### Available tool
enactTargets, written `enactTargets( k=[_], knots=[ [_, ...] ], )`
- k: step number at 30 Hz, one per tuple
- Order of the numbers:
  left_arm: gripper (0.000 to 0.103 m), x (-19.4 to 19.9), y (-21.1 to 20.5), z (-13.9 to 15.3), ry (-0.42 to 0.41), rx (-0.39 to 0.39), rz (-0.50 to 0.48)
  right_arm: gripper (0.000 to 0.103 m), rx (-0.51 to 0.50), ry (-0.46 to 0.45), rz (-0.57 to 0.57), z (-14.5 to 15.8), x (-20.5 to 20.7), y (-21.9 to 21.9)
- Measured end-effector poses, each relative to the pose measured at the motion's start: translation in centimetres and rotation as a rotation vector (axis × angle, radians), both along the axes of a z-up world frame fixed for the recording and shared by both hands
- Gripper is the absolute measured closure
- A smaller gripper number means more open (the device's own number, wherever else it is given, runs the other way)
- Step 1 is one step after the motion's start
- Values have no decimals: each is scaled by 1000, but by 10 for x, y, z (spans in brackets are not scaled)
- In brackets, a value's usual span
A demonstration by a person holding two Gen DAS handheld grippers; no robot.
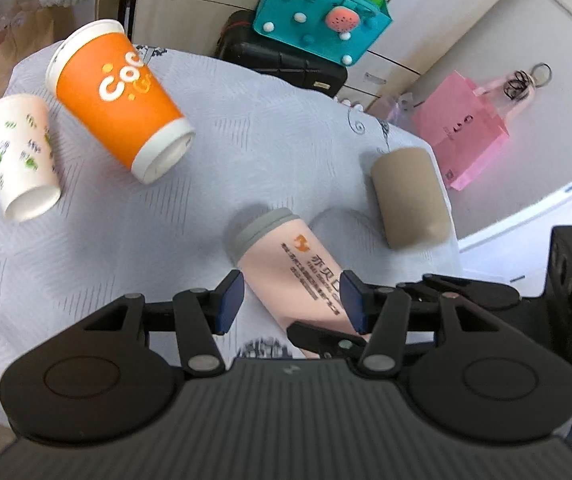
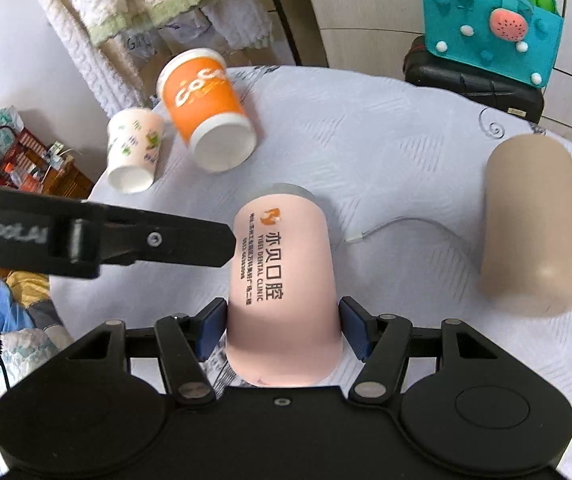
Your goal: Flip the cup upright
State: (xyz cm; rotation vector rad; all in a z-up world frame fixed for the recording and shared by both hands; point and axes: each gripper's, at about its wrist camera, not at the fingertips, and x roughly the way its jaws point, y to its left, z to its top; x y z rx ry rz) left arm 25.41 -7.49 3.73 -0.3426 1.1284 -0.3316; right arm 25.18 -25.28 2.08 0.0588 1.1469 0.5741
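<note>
Four cups lie on their sides on the cloth-covered table (image 2: pixel 365 128), and the one that matters to you is the pink cup (image 2: pixel 282 280) near the front edge. Starting at the far left, the white patterned cup (image 2: pixel 134 152) and the orange cup (image 2: pixel 210 112) sit well apart from your grippers. Your left gripper (image 1: pixel 291 300) is spread wide above the pink cup, touching nothing that you can see; one of its fingers (image 2: pixel 134 240) reaches in from the left beside the cup's wall. Your right gripper (image 2: pixel 282 326) straddles the pink cup near its closed base, blue pads just beside both walls, though you cannot tell whether they press yet. The cup's long axis runs straight away from that gripper, grey rim (image 1: pixel 264 226) at the far end, so the right gripper is better placed for the flip. Far right lies the tan cup (image 2: pixel 533 224), clear of both.
</note>
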Motion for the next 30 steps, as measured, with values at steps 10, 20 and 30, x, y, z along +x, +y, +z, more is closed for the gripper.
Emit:
enactTargets(
  k=[10, 20, 30],
  knots=[
    [52, -36, 11, 4, -6, 7, -37, 36, 15, 8, -42, 5, -32, 8],
    [52, -41, 31, -17, 36, -43, -10, 36, 18, 33, -53, -5, -39, 16],
    [52, -29, 30, -44, 83, -79, -14, 36, 37, 42, -42, -13, -35, 18]
  ],
)
